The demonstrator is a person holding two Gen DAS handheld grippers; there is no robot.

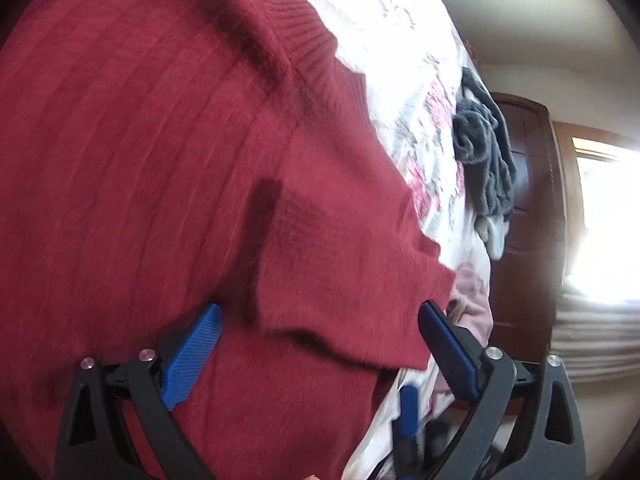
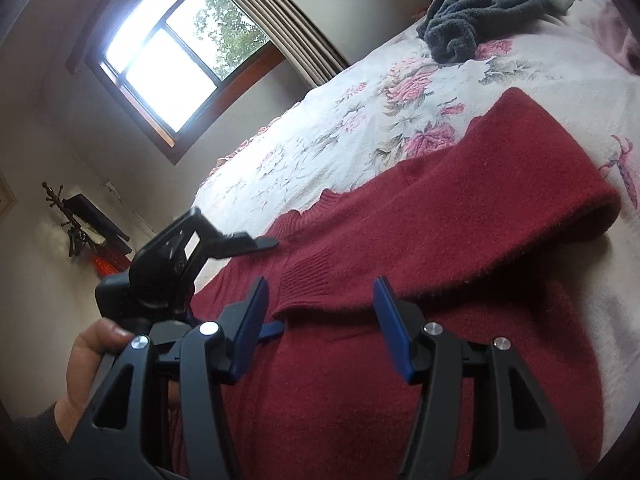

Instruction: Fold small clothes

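Observation:
A dark red knit sweater (image 1: 160,184) lies on the flowered bedspread (image 1: 392,40) and fills the left wrist view. One sleeve (image 2: 520,192) is folded across the body, its ribbed cuff (image 2: 308,280) lying on top. My left gripper (image 1: 320,328) is open, its blue pads on either side of the cuff end and nothing clamped. My right gripper (image 2: 320,308) is also open and hovers just above the sweater (image 2: 400,360) near the cuff. In the right wrist view the left gripper (image 2: 276,285) comes in from the left, held by a hand (image 2: 92,352).
A crumpled grey fleece garment (image 2: 472,20) and a pale pink one (image 2: 616,36) lie at the bed's far end. Bare bedspread (image 2: 360,120) stretches beyond the sweater. A window (image 2: 168,60), a wooden door (image 1: 528,208) and a coat rack (image 2: 72,220) stand around the bed.

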